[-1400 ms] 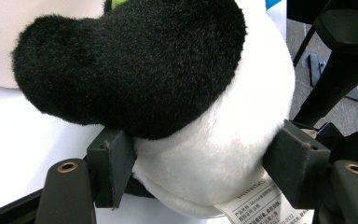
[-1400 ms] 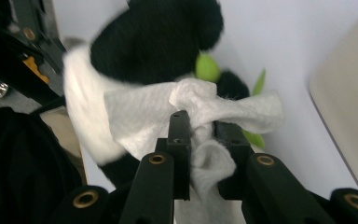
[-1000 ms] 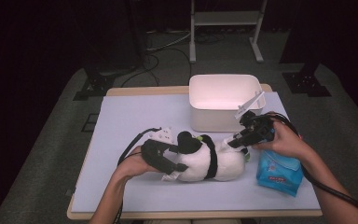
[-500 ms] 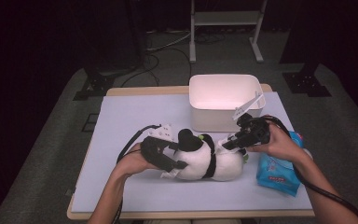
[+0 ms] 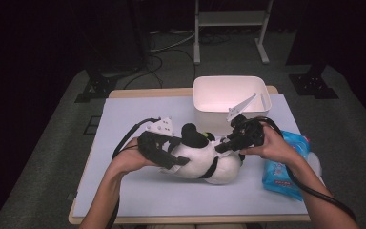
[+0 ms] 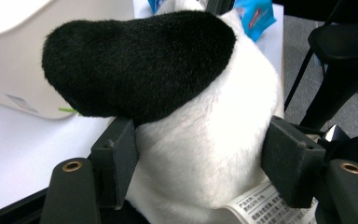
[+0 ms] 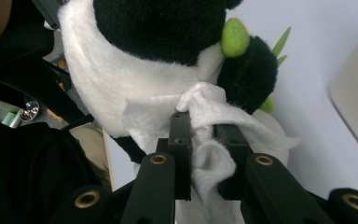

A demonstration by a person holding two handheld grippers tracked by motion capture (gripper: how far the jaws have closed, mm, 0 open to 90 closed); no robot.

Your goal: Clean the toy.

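Here the left gripper [image 5: 183,161] fingers clamp the plush panda [image 5: 202,160], the right gripper [image 5: 220,146] pinching a wipe [image 7: 205,116] beside the white bin [image 5: 231,95].

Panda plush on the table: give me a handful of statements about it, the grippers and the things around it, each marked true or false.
1. The left gripper has its jaws around the panda plush's white body. True.
2. The right gripper holds a green marker. False: it is shut on a white wipe, held against the plush.
3. The white bin stands beyond the plush. True.
4. The blue wipes pack lies inside the bin. False: it lies on the table's right side, outside the bin.
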